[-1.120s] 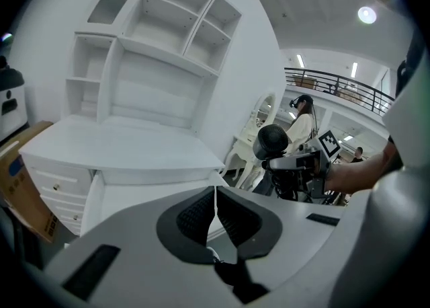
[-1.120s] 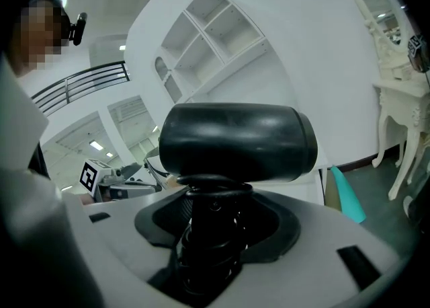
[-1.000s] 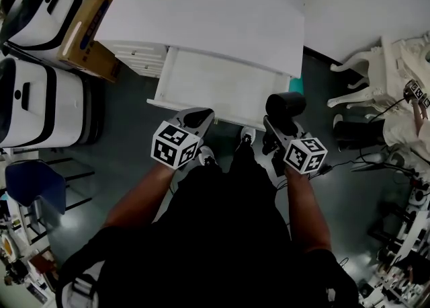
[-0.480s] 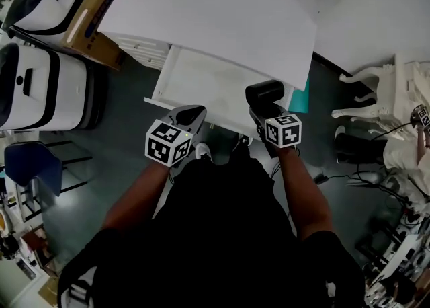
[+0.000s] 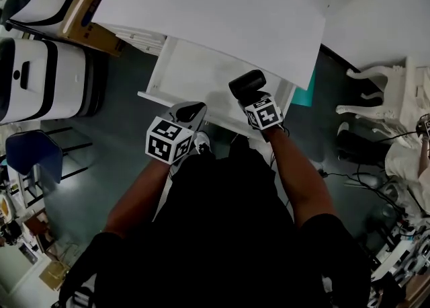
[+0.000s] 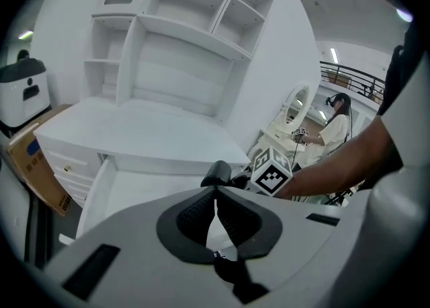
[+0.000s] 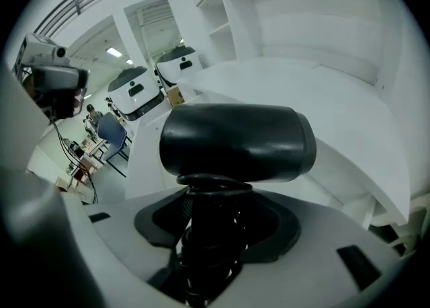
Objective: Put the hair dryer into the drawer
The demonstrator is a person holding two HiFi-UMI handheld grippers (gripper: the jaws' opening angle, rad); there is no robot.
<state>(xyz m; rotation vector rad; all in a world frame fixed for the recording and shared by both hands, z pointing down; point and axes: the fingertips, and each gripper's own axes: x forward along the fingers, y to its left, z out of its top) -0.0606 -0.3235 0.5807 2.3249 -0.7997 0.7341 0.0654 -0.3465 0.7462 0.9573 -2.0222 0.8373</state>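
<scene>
My right gripper [image 5: 250, 100] is shut on the handle of a black hair dryer [image 5: 246, 84], cord coiled round the handle; its barrel [image 7: 236, 142] fills the right gripper view. The dryer hangs over the right part of the open white drawer [image 5: 176, 74], which sticks out from under the white desk top [image 5: 215, 11]. My left gripper [image 5: 190, 111] is shut and empty at the drawer's front edge; its jaws [image 6: 215, 199] meet in the left gripper view, with the dryer [image 6: 216, 173] and drawer [image 6: 144, 189] beyond.
Two white machines [image 5: 40, 81] and a cardboard box [image 5: 87, 17] stand left of the desk. A white chair [image 5: 383, 91] and cables [image 5: 376, 185] lie to the right. A blue chair [image 5: 33, 159] is at the lower left. Shelves [image 6: 181, 37] rise behind the desk.
My right gripper carried the hair dryer left and forward, from beside the drawer's right front corner to above the drawer. The left gripper stayed near the drawer front.
</scene>
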